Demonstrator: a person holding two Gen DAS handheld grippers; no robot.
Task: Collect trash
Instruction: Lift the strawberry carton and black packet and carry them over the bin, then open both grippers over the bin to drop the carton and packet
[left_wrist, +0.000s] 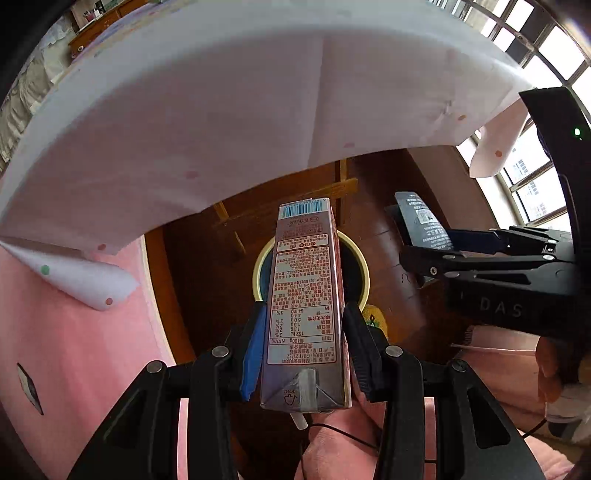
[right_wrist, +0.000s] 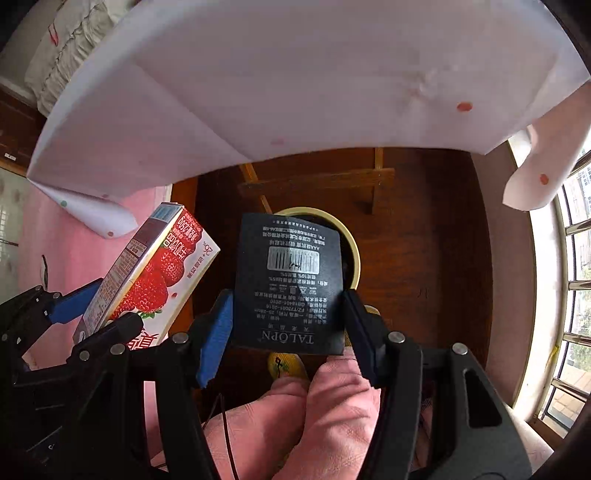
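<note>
The left gripper (left_wrist: 303, 332) is clamped on a strawberry milk carton (left_wrist: 304, 306), its jaws pressed flat against both long sides, the carton sticking out ahead of the fingertips. The right gripper (right_wrist: 288, 321) is pinched shut on a black card package (right_wrist: 290, 284) with a barcode label. Both pieces of trash hang above a yellow-rimmed bin (left_wrist: 360, 266) standing on the dark wood floor (right_wrist: 424, 240), just ahead of each tool. A white tablecloth edge (left_wrist: 240, 110) overhangs beyond them.
</note>
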